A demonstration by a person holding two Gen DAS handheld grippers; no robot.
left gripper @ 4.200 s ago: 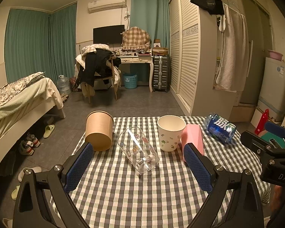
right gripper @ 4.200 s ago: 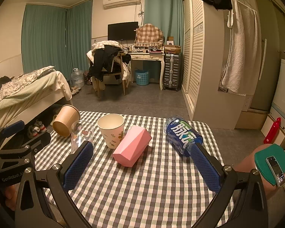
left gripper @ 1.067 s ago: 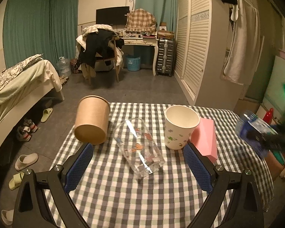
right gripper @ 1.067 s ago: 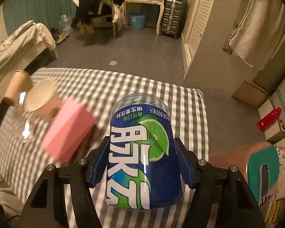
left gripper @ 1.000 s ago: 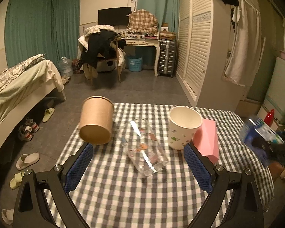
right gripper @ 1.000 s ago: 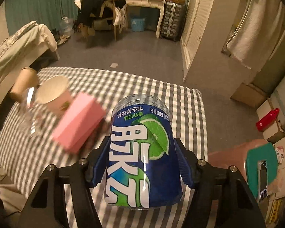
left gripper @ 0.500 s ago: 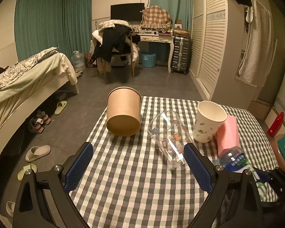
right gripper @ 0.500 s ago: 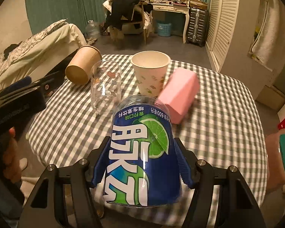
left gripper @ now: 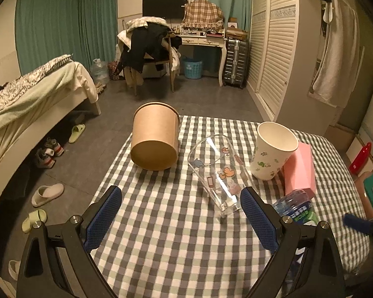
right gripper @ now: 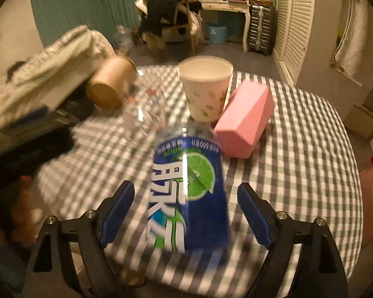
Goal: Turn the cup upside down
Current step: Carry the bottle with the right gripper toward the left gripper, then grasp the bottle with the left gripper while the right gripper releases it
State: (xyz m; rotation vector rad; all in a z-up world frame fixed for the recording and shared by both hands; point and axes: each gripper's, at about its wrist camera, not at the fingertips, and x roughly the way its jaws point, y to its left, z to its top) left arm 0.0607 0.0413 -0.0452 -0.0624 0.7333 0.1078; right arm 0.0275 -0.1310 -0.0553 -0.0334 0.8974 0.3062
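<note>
A white paper cup [left gripper: 273, 151] [right gripper: 205, 92] with a green print stands upright, mouth up, on the checked table [left gripper: 166, 243]. Left of it a clear glass [left gripper: 216, 171] [right gripper: 144, 114] lies on its side, and a brown paper cup [left gripper: 154, 139] [right gripper: 109, 87] lies tipped further left. My left gripper [left gripper: 180, 219] is open above the table's near part, holding nothing. My right gripper [right gripper: 185, 213] is open around a blue lime-drink bottle [right gripper: 186, 191] [left gripper: 296, 208], with a gap on each side. The right wrist view is blurred.
A pink box [left gripper: 299, 168] [right gripper: 246, 121] lies against the white cup's right side. The table's left edge drops to a floor with slippers [left gripper: 47, 193]. A bed [left gripper: 24, 99] stands at the left, a wardrobe [left gripper: 281, 57] at the right.
My right gripper, shut on the bottle half a second ago, has opened, and the bottle now lies loose between its fingers. The left gripper stays open and has barely shifted.
</note>
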